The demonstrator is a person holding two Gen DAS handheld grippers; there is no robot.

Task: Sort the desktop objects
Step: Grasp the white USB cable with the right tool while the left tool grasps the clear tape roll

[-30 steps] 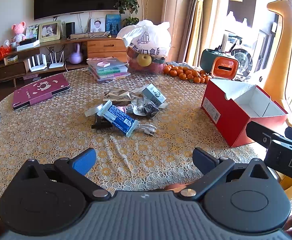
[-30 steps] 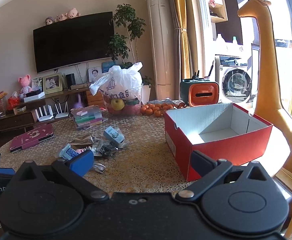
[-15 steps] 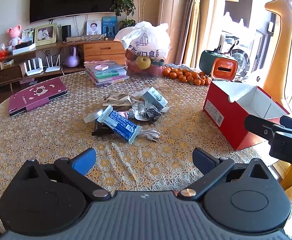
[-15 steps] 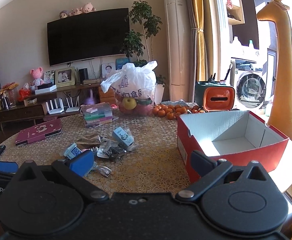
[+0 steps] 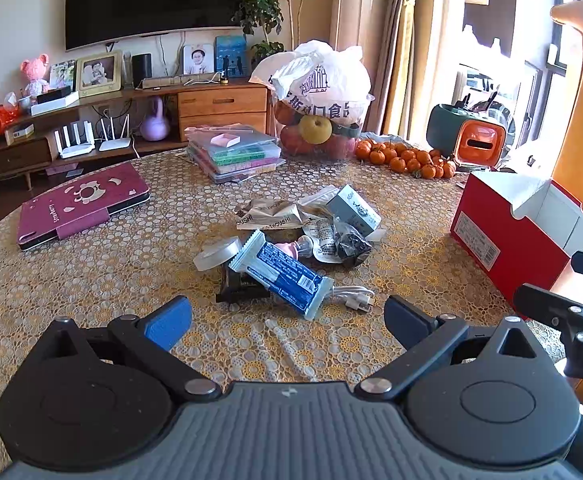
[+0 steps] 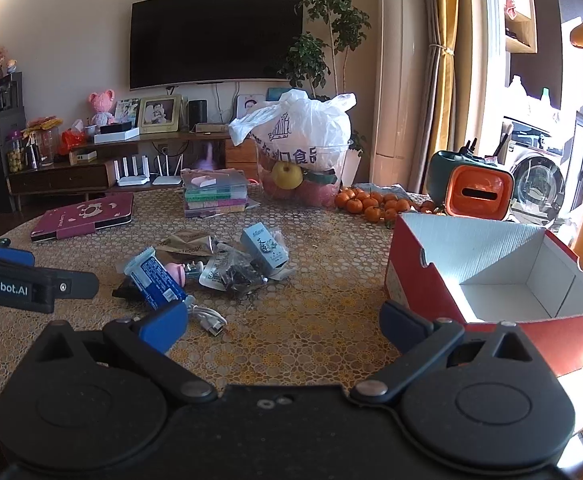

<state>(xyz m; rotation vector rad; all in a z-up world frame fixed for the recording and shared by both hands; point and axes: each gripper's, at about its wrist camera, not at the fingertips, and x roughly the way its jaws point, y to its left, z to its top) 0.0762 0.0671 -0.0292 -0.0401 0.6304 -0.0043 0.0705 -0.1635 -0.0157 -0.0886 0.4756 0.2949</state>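
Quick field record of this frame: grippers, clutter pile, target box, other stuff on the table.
left gripper: open, empty, above the patterned tablecloth
right gripper: open, empty
clutter pile: blue-and-white snack wrapper atop a black packet, white USB cable, small pale-green carton
box: red cardboard box, open, white inside, nothing visible inside
other: maroon tablet case, mandarins

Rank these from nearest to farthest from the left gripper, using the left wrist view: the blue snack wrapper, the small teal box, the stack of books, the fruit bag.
From the left gripper:
1. Blue snack wrapper, just ahead, centre.
2. Small teal box, beyond it, slightly right.
3. Stack of books, farther back, slightly left.
4. Fruit bag, at the table's far edge.
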